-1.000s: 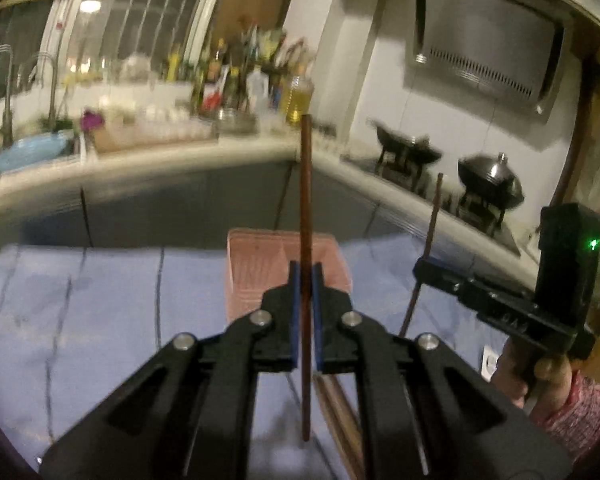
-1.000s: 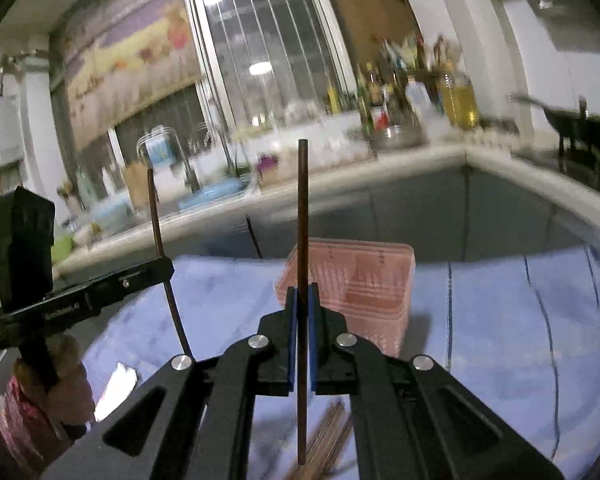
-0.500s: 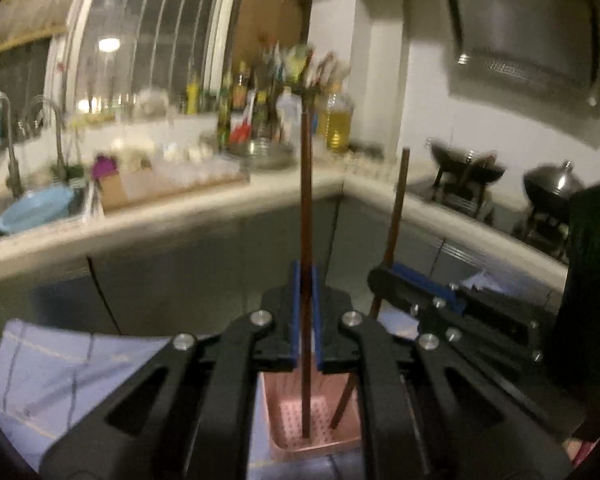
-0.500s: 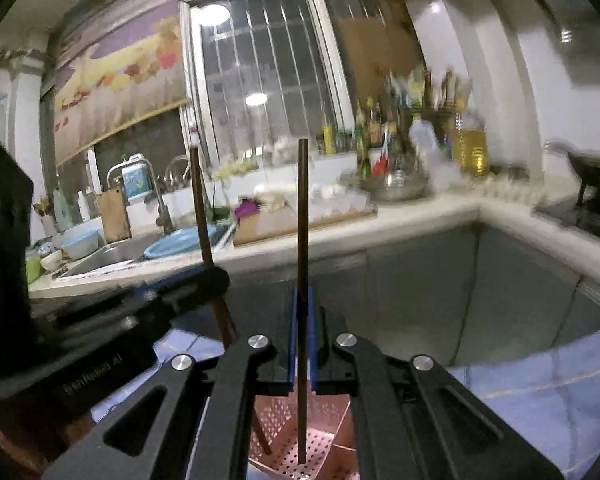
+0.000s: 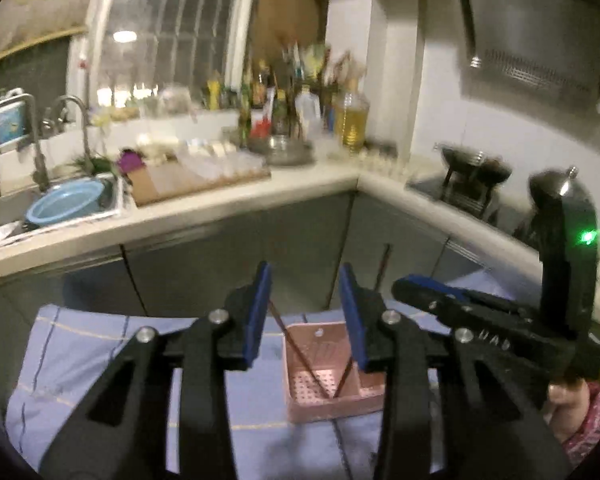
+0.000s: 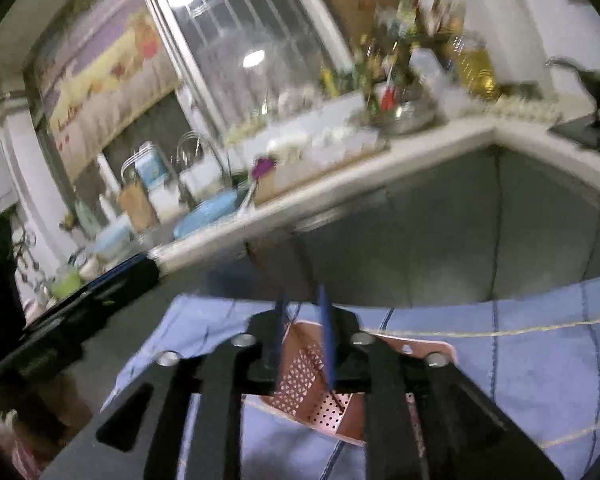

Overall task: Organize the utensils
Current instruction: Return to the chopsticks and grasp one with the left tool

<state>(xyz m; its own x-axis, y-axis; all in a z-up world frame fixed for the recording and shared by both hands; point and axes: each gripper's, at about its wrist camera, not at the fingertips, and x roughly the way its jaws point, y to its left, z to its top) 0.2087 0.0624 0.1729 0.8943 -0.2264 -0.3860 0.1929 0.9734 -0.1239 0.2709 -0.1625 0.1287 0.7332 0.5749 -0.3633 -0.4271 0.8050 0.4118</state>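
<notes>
both chopsticks (image 5: 300, 356) have left the fingers since 0.5 s ago and now lean crossed inside the pink basket (image 5: 328, 408) at 6 o'clock; with left gripper (image 5: 304, 316) and right gripper (image 6: 304, 336) fingers apart and empty, lift straight up clear of the sticks.

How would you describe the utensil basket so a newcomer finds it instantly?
Start at the blue checked cloth in front of the grey cabinets. The pink basket sits on it, just beyond the open left gripper. It is the only perforated pink container there, with two dark chopsticks leaning crossed inside.
</notes>
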